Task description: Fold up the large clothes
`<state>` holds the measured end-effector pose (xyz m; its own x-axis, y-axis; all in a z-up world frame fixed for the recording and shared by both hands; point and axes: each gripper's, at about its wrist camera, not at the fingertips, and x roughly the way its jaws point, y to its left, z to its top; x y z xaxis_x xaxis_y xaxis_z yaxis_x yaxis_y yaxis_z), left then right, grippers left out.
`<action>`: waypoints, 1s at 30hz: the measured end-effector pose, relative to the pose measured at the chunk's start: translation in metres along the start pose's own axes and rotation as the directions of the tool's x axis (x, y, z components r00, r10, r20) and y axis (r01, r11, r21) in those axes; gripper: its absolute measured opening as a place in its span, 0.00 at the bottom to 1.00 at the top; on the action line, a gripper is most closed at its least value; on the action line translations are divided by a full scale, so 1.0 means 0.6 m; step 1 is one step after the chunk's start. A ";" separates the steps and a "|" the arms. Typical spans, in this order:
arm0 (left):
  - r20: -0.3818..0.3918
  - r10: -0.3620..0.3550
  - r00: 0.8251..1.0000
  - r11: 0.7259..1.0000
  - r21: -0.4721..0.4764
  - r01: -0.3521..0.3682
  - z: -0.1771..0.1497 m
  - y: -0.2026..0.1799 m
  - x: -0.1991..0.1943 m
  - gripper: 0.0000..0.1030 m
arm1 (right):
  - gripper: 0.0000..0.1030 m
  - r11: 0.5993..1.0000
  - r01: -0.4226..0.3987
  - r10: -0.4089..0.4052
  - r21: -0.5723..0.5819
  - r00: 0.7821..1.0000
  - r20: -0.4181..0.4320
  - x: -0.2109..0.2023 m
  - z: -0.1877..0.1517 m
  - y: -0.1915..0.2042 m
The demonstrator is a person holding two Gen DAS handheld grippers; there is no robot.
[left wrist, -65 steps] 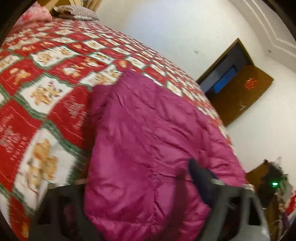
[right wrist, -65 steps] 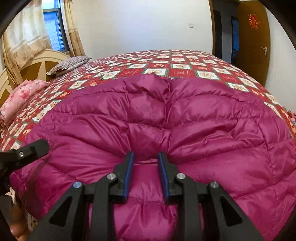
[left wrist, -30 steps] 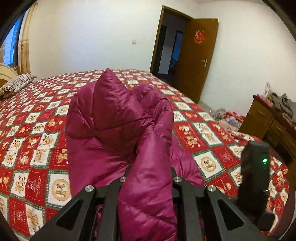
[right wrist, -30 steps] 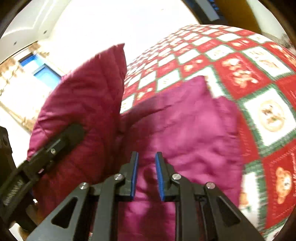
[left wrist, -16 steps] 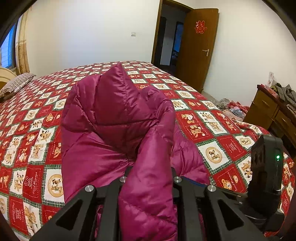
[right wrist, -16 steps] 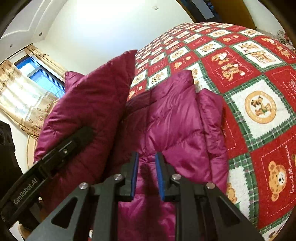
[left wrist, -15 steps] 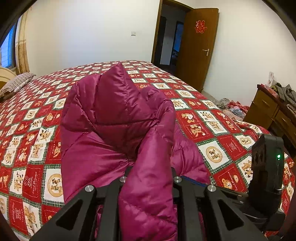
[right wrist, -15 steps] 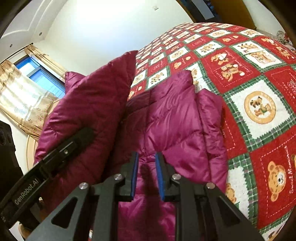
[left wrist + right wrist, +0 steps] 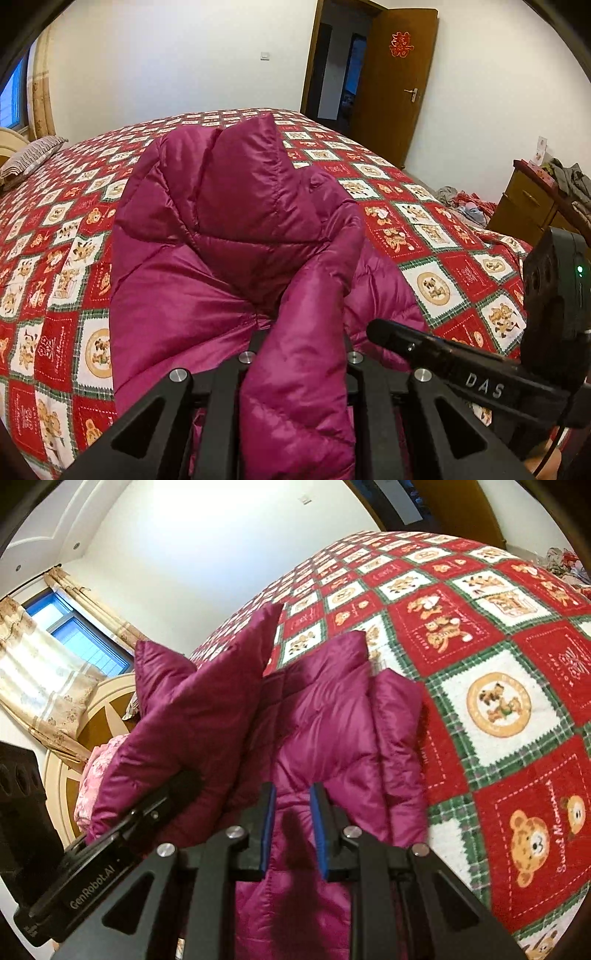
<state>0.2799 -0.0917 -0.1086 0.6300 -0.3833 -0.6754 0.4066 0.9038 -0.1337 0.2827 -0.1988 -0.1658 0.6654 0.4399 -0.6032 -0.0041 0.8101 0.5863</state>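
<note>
On the red teddy-bear patchwork bed point(image 9: 436, 258), the magenta quilted puffer jacket point(image 9: 229, 221) was gripped by the left gripper point(image 9: 295, 354), its raised flank lying left of the narrowly parted, seemingly empty right gripper point(image 9: 291, 812).

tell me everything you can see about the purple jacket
The jacket is a magenta quilted puffer with a shiny, nylon-like shell, stitched in padded panels. It lies bunched on the bedspread, one part lifted and standing up. A fold runs between the left gripper's fingers; the right gripper has fabric between its blue-padded fingers.

Even, bright room light; strong fisheye warping, dark corners.
</note>
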 end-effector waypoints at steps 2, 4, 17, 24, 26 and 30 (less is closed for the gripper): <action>0.001 -0.007 1.000 1.000 0.002 0.007 -0.005 -0.001 -0.003 0.14 | 0.23 1.000 0.001 -0.001 0.004 1.000 -0.001 0.000 0.001 -0.003; -0.002 -0.007 1.000 1.000 0.013 0.007 -0.008 -0.006 -0.003 0.14 | 0.23 1.000 -0.001 0.001 0.012 1.000 0.003 -0.005 0.001 -0.005; -0.046 0.012 0.999 0.993 0.119 -0.006 -0.038 -0.063 0.030 0.14 | 0.23 0.999 0.017 -0.018 0.050 0.999 0.027 -0.032 0.001 -0.032; -0.063 0.015 0.998 0.991 0.135 -0.006 -0.050 -0.069 0.053 0.14 | 0.23 0.999 0.019 -0.020 0.047 0.999 0.029 -0.036 0.001 -0.034; -0.060 0.023 0.998 0.988 0.151 -0.013 -0.054 -0.073 0.057 0.15 | 0.23 0.999 0.023 -0.024 0.038 0.999 0.032 -0.039 0.002 -0.034; -0.045 0.024 0.999 0.986 0.165 -0.016 -0.064 -0.077 0.063 0.15 | 0.26 1.000 0.027 -0.028 0.014 0.998 0.052 -0.054 0.007 -0.032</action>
<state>0.2596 -0.1410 -0.1558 0.6091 -0.3527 -0.7103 0.4998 0.8661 -0.0015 0.2643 -0.2302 -0.1553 0.7029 0.3968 -0.5903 0.0243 0.8160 0.5775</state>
